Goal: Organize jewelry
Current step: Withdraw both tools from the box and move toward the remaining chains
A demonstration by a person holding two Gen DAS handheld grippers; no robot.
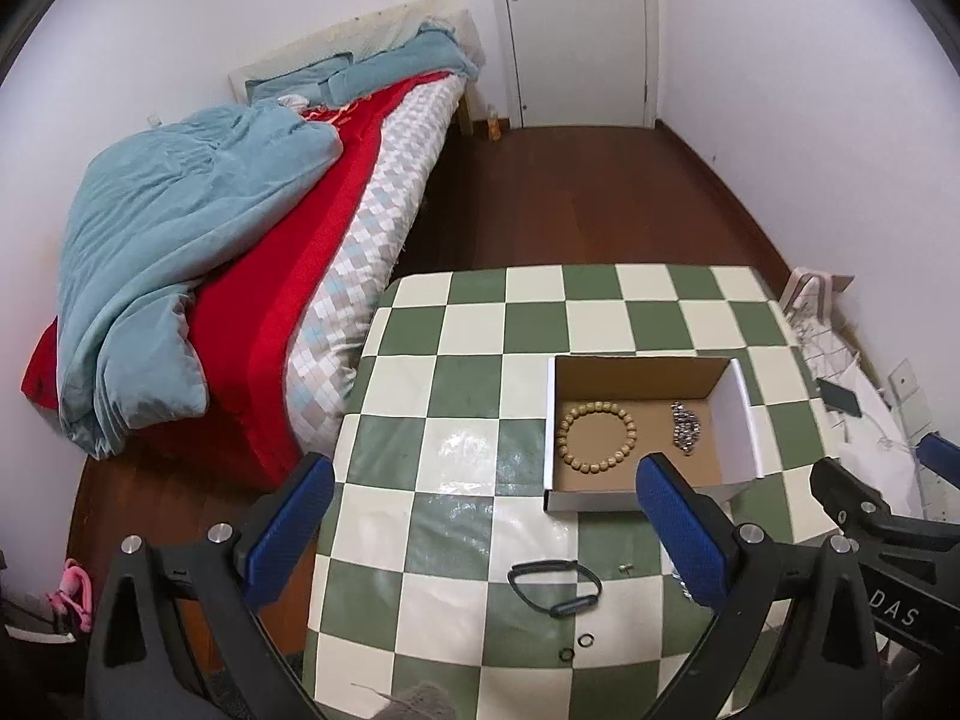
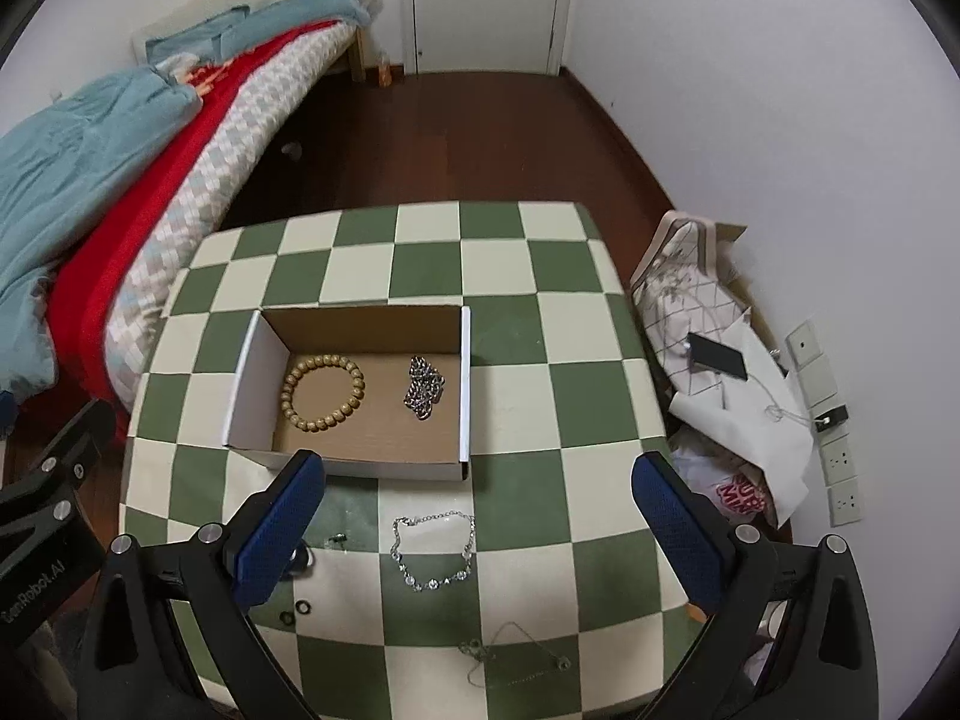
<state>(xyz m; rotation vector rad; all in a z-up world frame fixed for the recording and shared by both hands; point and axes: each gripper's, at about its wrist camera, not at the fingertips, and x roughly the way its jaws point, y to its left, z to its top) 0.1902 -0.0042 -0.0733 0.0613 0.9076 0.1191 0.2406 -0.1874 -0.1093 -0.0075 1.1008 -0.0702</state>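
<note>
An open cardboard box (image 2: 462, 384) (image 1: 741, 396) stands on the green-and-white checkered table (image 2: 510, 420) (image 1: 456, 396). Inside lie a wooden bead bracelet (image 2: 323, 393) (image 1: 597, 435) and a bunched silver chain (image 2: 423, 394) (image 1: 686, 426). In front of the box, a silver crystal bracelet (image 2: 433, 551) rests on the table, with a thin chain necklace (image 2: 516, 654) nearer me. A black band (image 1: 553, 588), two small dark rings (image 1: 575, 648) (image 2: 295, 612) and a tiny earring (image 1: 625, 568) lie loose. My right gripper (image 2: 477, 486) hangs open and empty above the crystal bracelet. My left gripper (image 1: 489, 489) is open and empty too.
A bed (image 1: 252, 228) with a blue quilt and red blanket runs along the table's left side. Bags, white paper and a dark phone (image 2: 717, 357) are piled by the right wall. Brown wood floor (image 2: 456, 144) and a white door (image 1: 576, 30) lie beyond.
</note>
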